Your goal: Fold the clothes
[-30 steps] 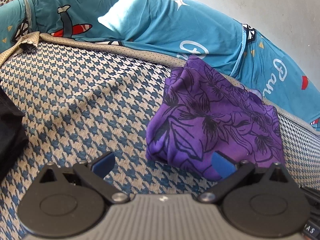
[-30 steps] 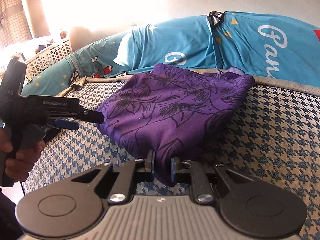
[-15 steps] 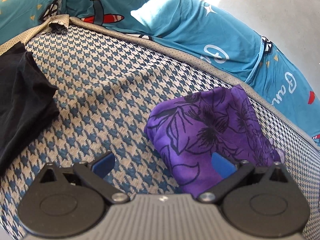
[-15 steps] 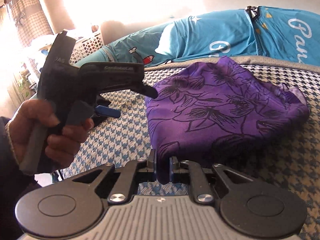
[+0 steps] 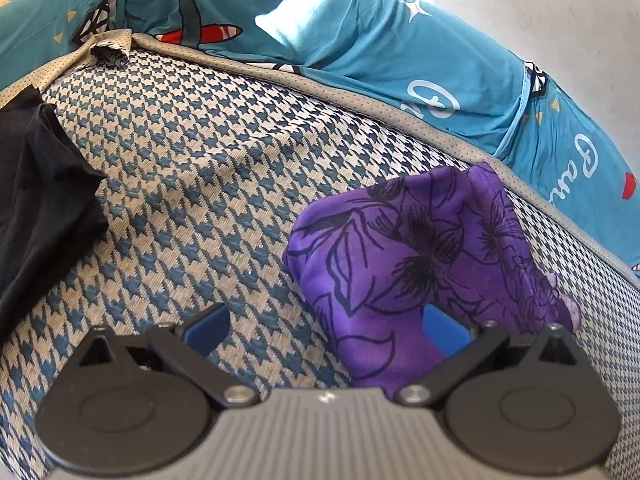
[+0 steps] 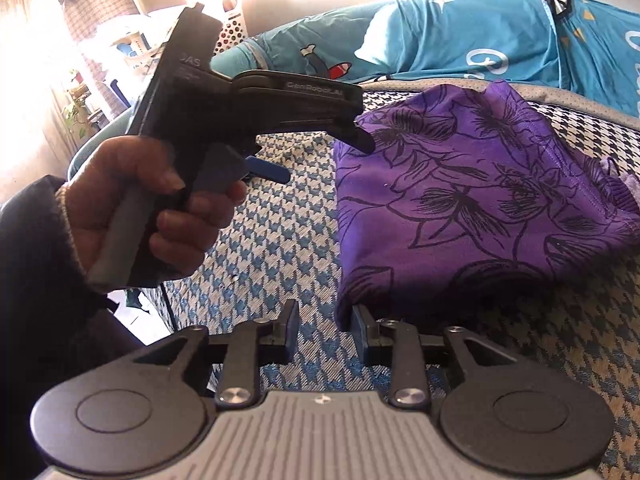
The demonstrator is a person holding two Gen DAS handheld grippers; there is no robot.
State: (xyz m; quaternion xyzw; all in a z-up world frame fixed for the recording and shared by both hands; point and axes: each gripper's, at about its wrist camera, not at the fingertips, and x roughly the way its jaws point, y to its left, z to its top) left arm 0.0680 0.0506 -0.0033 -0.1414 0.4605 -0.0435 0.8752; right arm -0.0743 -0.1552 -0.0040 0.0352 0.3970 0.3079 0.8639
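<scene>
Houndstooth bedcover (image 5: 208, 184), purple floral garment (image 6: 480, 200) lying bunched, both claws spread, gripping nothing

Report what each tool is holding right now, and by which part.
Nothing is held. The left tool is wide open, with the edge of the purple garment lying loose between its fingers. The right tool is open; the garment's corner sits unpinched beside one finger.

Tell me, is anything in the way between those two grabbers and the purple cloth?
Nothing visible. The purple floral garment lies right at both: the left gripper is open around its near corner, and the right gripper is open with the cloth's edge against one finger.
</scene>
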